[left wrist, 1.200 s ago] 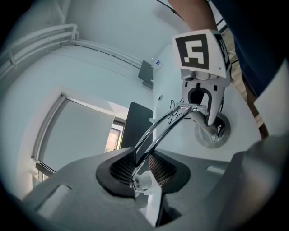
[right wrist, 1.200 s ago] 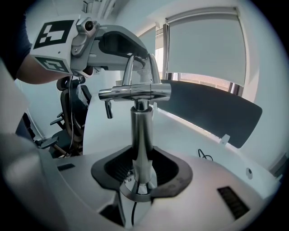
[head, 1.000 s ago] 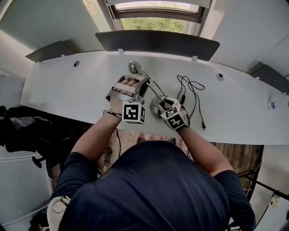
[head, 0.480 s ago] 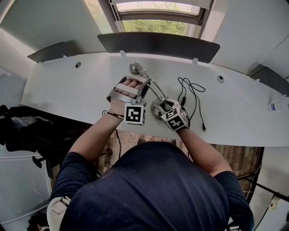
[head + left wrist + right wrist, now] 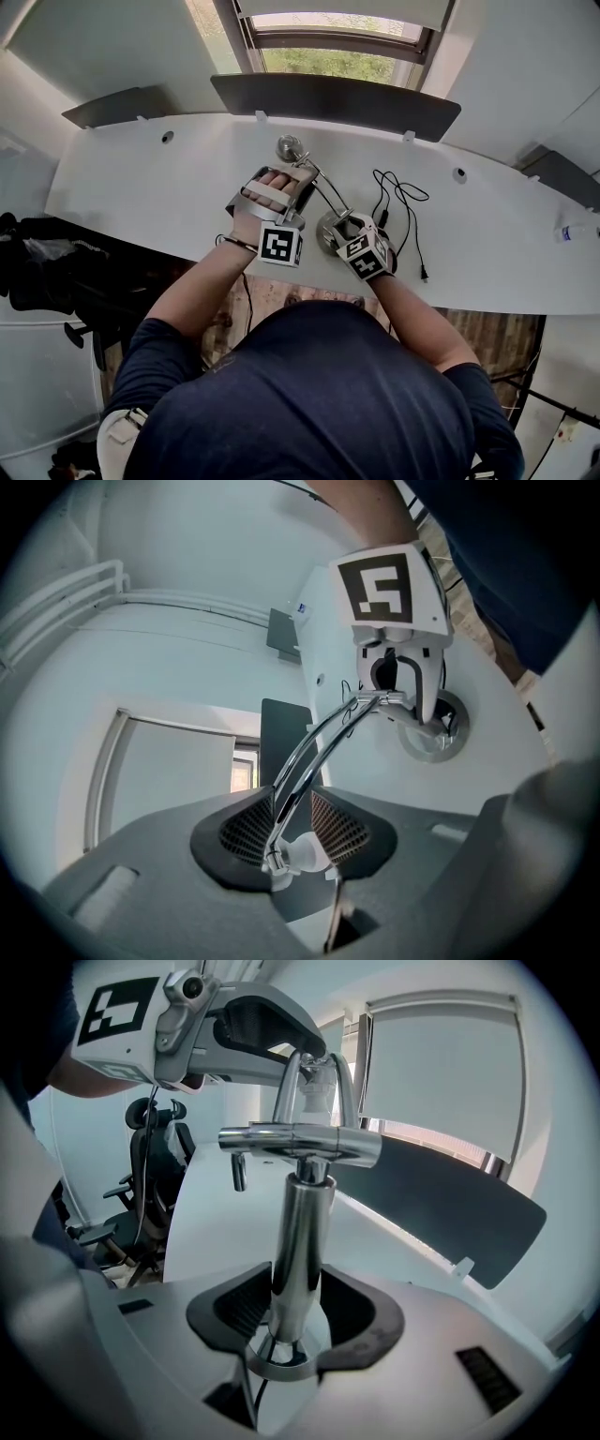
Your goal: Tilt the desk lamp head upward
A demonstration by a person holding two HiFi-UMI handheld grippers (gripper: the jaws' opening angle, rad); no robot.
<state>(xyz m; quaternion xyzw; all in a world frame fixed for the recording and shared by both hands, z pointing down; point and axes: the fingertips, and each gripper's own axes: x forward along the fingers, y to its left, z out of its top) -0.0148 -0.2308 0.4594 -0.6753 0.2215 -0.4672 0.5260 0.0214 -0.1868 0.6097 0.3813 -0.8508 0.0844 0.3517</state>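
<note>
White desk (image 5: 141, 197) below window (image 5: 328, 61). Left gripper (image 5: 291, 829): jaws just opened, spread either side of chrome lamp arm (image 5: 314, 747), up-slope from lamp base (image 5: 328, 232). Right gripper (image 5: 298, 1309): jaws just opened, loosely flanking upright post (image 5: 300, 1232) directly above lamp base. Lamp head (image 5: 289, 147) windowward of lamp base; black cord (image 5: 403, 202) right of it

A long white curved desk (image 5: 141, 187) spans the middle of the head view. A loose black power cable (image 5: 405, 202) lies on it right of centre. A dark grey divider panel (image 5: 337, 94) stands along its far edge, top centre, below a window (image 5: 328, 61). A small clear bottle (image 5: 574, 232) lies at the right edge.
</note>
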